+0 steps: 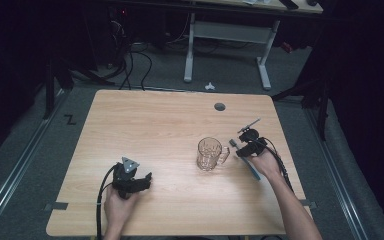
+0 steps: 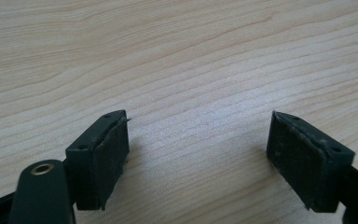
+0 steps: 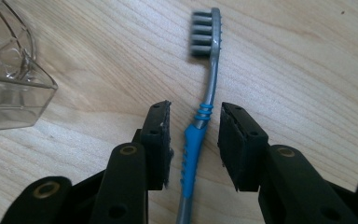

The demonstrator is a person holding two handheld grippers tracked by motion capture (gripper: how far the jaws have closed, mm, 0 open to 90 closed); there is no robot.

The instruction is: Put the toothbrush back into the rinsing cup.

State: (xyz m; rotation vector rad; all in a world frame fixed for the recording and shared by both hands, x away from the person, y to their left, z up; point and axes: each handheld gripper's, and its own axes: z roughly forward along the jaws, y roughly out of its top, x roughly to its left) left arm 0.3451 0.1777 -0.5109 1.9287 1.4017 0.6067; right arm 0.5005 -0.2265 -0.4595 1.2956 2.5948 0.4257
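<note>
Near the table's right edge, right hand-held gripper apart astride toothbrush; left hand-held gripper wide apart.

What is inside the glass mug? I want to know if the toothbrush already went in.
The glass mug looks empty through its clear wall. The toothbrush lies on the table between the right claw's open jaws.

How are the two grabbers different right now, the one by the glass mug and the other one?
The right gripper has its jaws set around a toothbrush, not yet pressing it; the left gripper has only bare table between its jaws. The left gripper's jaws stand wider. The right one is beside the mug; the left sits apart. Both are open.
</note>
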